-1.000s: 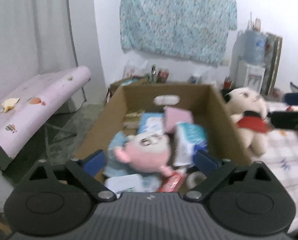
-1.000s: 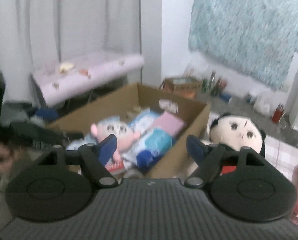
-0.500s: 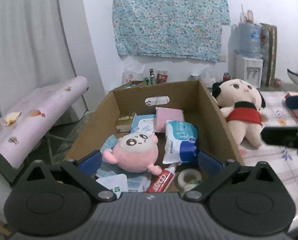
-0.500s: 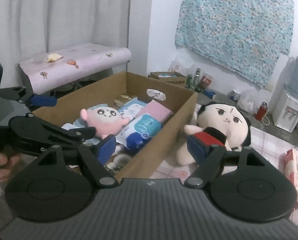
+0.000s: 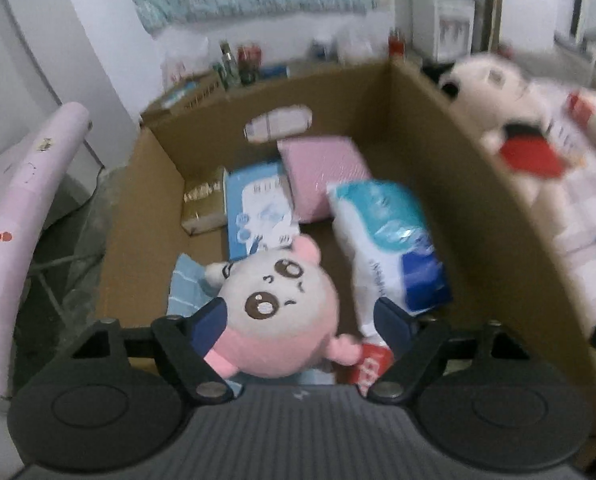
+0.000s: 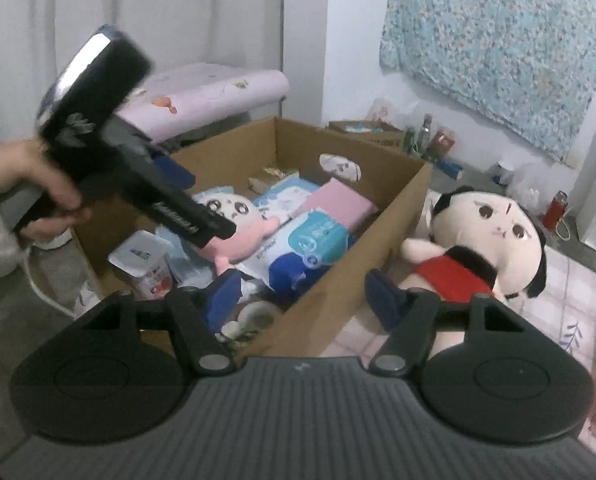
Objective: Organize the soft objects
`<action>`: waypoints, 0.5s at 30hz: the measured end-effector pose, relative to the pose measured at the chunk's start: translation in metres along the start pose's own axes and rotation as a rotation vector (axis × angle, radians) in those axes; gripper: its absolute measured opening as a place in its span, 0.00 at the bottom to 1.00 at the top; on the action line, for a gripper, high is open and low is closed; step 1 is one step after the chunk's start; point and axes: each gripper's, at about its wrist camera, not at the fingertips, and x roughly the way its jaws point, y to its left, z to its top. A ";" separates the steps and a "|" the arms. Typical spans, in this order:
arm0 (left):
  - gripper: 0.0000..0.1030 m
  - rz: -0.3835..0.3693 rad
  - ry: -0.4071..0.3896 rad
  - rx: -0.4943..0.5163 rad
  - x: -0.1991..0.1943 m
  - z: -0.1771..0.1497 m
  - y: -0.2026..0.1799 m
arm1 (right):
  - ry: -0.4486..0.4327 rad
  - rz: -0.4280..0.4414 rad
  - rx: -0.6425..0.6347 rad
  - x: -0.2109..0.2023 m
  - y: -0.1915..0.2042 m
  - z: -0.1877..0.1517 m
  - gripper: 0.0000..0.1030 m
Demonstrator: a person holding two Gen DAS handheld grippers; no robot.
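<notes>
An open cardboard box (image 5: 457, 200) (image 6: 337, 300) holds a round pink-and-white plush (image 5: 282, 304) (image 6: 234, 216), a blue wipes pack (image 5: 389, 240), a pink pack (image 5: 321, 176) and a pale blue pack (image 5: 258, 208). My left gripper (image 5: 299, 322) reaches down into the box with the plush between its closing jaws. The left finger (image 5: 208, 324) lies against the plush and the right finger stands clear of it. A large black-haired doll in red (image 6: 485, 240) sits outside the box on the right. My right gripper (image 6: 303, 300) hovers over the box's near wall, jaws closing on nothing.
A hand (image 6: 38, 184) holds the left gripper's body. A red toothpaste tube (image 5: 371, 364), a white tub (image 6: 142, 256) and a tape roll (image 6: 258, 312) lie in the box's near end. A pink padded board (image 5: 18, 208) stands left; a checked cloth (image 6: 557, 300) lies right.
My left gripper has dropped and tipped down into the box, its jaws narrowing around the pink plush. My right gripper has sunk a little and its jaws have narrowed.
</notes>
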 end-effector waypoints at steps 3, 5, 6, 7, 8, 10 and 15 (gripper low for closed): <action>0.78 0.049 0.054 0.025 0.028 0.003 0.000 | 0.013 -0.019 0.021 0.017 -0.002 -0.006 0.66; 0.69 0.123 0.065 0.094 0.040 0.002 -0.001 | 0.040 -0.021 0.056 0.032 -0.007 -0.011 0.66; 0.69 0.107 0.055 0.097 0.040 0.002 0.002 | 0.049 -0.019 0.070 0.036 -0.009 -0.014 0.66; 0.68 0.098 0.055 0.092 0.039 0.003 0.006 | 0.055 -0.014 0.078 0.038 -0.010 -0.018 0.64; 0.68 0.088 0.058 0.083 0.039 0.004 0.010 | 0.063 -0.011 0.087 0.041 -0.011 -0.021 0.62; 0.68 0.086 0.055 0.103 0.039 0.004 0.011 | 0.047 0.016 0.095 0.042 -0.013 -0.027 0.61; 0.71 0.158 0.104 0.211 0.036 -0.005 -0.010 | 0.036 0.056 0.075 0.043 -0.016 -0.028 0.61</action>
